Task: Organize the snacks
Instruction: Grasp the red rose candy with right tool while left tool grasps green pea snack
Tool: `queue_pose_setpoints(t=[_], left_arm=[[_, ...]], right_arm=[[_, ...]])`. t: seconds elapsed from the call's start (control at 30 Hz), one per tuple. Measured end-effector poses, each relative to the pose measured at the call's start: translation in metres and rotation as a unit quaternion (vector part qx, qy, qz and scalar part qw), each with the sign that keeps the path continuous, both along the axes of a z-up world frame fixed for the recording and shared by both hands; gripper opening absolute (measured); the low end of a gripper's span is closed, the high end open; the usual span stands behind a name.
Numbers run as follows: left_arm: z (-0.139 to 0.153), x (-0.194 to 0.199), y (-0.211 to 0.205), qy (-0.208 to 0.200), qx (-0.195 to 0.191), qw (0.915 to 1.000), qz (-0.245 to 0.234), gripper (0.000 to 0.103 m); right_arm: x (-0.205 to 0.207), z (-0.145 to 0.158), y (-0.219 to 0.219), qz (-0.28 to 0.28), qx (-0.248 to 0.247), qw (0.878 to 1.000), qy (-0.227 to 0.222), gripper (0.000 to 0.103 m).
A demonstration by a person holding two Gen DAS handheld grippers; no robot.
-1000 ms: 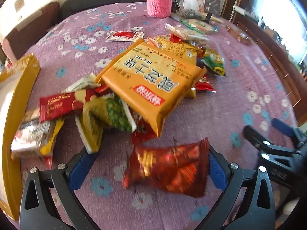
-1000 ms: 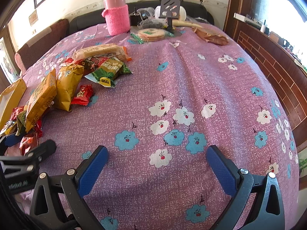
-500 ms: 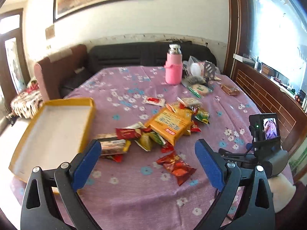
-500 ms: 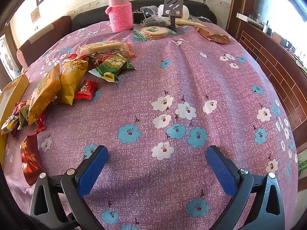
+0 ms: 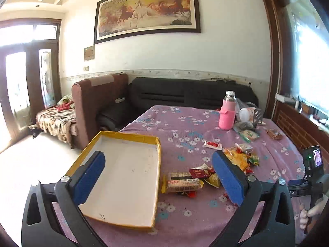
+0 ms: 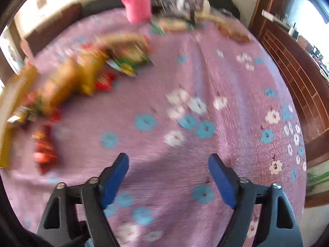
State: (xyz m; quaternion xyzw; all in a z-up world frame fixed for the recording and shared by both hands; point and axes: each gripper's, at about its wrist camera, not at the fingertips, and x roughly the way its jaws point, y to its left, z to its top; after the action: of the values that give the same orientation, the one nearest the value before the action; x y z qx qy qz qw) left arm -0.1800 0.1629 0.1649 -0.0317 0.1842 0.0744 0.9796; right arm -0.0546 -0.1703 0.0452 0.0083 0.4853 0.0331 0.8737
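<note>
A pile of snack packets (image 5: 205, 175) lies on the purple flowered tablecloth (image 5: 185, 127), right of a yellow-rimmed box lid (image 5: 157, 164) with a white inside that holds nothing. My left gripper (image 5: 158, 170) is open and empty, held high and back from the table, above the lid's right side. My right gripper (image 6: 168, 173) is open and empty, low over bare cloth; its view is blurred. There the packets (image 6: 78, 78) lie at the left, and a red packet (image 6: 43, 152) lies apart near the front edge. The right gripper's handle (image 5: 312, 177) shows in the left wrist view.
A pink bottle (image 5: 227, 113) (image 6: 136, 6) stands at the table's far side beside bags and a metal stand (image 5: 258, 116). A lone red-and-white sachet (image 5: 212, 144) lies mid-table. Sofas (image 5: 185, 94) stand behind the table, a wooden wall (image 6: 298, 72) at the right.
My left gripper has pulled up and far back from the packets and swung left over the box lid. My right gripper has moved, its view is now blurred, and its jaws stand somewhat narrower.
</note>
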Motion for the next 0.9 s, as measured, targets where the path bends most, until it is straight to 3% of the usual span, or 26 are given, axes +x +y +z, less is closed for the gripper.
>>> queue_pose_setpoints(t=[0.13, 0.2, 0.27, 0.43, 0.47, 0.5, 0.53, 0.63, 0.8, 0.83, 0.9], left_arm=[[-0.028, 0.029, 0.02, 0.093, -0.067, 0.9929, -0.033, 0.103], [-0.047, 0.039, 0.02, 0.126, -0.094, 0.9859, -0.056, 0.094], [-0.061, 0.048, 0.014, 0.152, -0.106, 0.9792, -0.083, 0.077], [-0.077, 0.069, -0.009, 0.188, -0.087, 0.9701, -0.126, 0.074], [-0.079, 0.074, -0.015, 0.195, -0.085, 0.9681, -0.133, 0.074], [-0.079, 0.078, -0.019, 0.199, -0.081, 0.9663, -0.141, 0.074], [-0.079, 0.082, -0.024, 0.204, -0.076, 0.9645, -0.151, 0.074], [-0.082, 0.097, -0.039, 0.216, -0.054, 0.9585, -0.178, 0.074], [-0.094, 0.129, -0.071, 0.232, -0.007, 0.9458, -0.227, 0.074], [-0.097, 0.135, -0.077, 0.237, 0.0, 0.9414, -0.24, 0.072], [-0.102, 0.145, -0.088, 0.247, 0.02, 0.9324, -0.264, 0.054]], right_arm=[[-0.012, 0.015, 0.049, 0.073, 0.048, 0.996, -0.031, 0.081], [-0.012, 0.011, 0.078, 0.11, 0.044, 0.992, -0.032, 0.078], [-0.011, 0.003, 0.109, 0.137, 0.015, 0.99, -0.038, 0.077], [0.0, -0.015, 0.143, 0.153, -0.012, 0.987, -0.037, 0.064], [0.003, -0.02, 0.145, 0.151, -0.014, 0.988, -0.035, 0.059], [0.005, -0.024, 0.145, 0.15, -0.004, 0.988, -0.031, 0.041], [0.008, -0.025, 0.142, 0.148, 0.011, 0.989, -0.026, 0.036], [0.013, -0.028, 0.126, 0.136, 0.056, 0.989, -0.033, 0.032], [0.015, -0.027, 0.1, 0.105, 0.084, 0.99, -0.047, 0.032], [0.016, -0.027, 0.095, 0.099, 0.093, 0.99, -0.049, 0.032], [0.017, -0.027, 0.086, 0.087, 0.105, 0.989, -0.054, 0.032]])
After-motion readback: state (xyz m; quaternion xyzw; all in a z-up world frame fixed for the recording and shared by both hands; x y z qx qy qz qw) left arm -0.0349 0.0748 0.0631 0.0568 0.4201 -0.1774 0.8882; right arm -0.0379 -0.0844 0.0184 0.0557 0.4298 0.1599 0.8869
